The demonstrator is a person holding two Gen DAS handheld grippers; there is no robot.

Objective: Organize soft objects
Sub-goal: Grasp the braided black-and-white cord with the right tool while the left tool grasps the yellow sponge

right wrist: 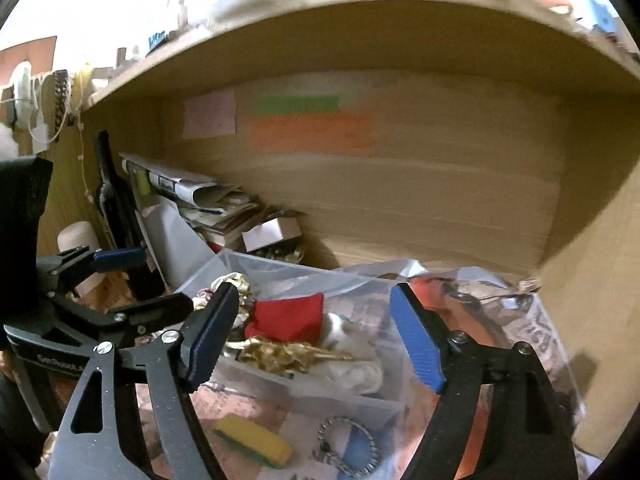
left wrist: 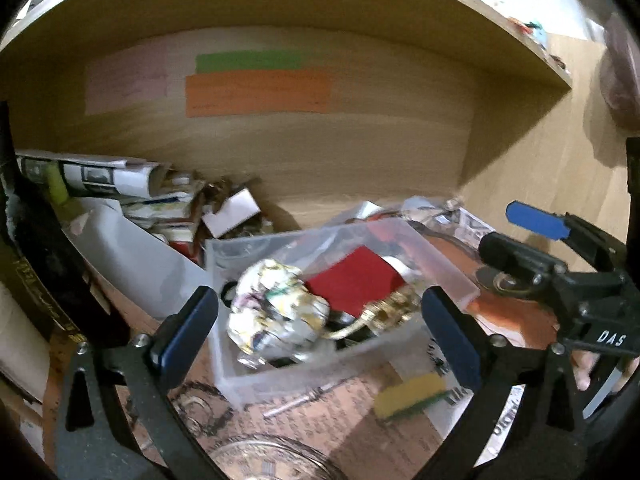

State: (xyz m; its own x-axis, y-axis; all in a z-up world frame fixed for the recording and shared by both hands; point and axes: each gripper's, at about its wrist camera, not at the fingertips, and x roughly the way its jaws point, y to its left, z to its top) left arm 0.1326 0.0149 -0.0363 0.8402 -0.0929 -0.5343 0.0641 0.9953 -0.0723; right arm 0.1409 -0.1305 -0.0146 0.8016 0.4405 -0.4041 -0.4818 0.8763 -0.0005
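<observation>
Clear plastic bin sits on the cluttered surface inside a wooden alcove, holding a crumpled patterned cloth, a red cloth and gold trinkets. Both tools hover empty — left hand-held gripper and right hand-held gripper spread wide. A yellow sponge lies in front of the bin.

The desk sits under a wooden shelf and is covered in printed paper. On it lie a clear plastic box, a yellow sponge (green underneath), a silver ring and a pile of papers.
</observation>
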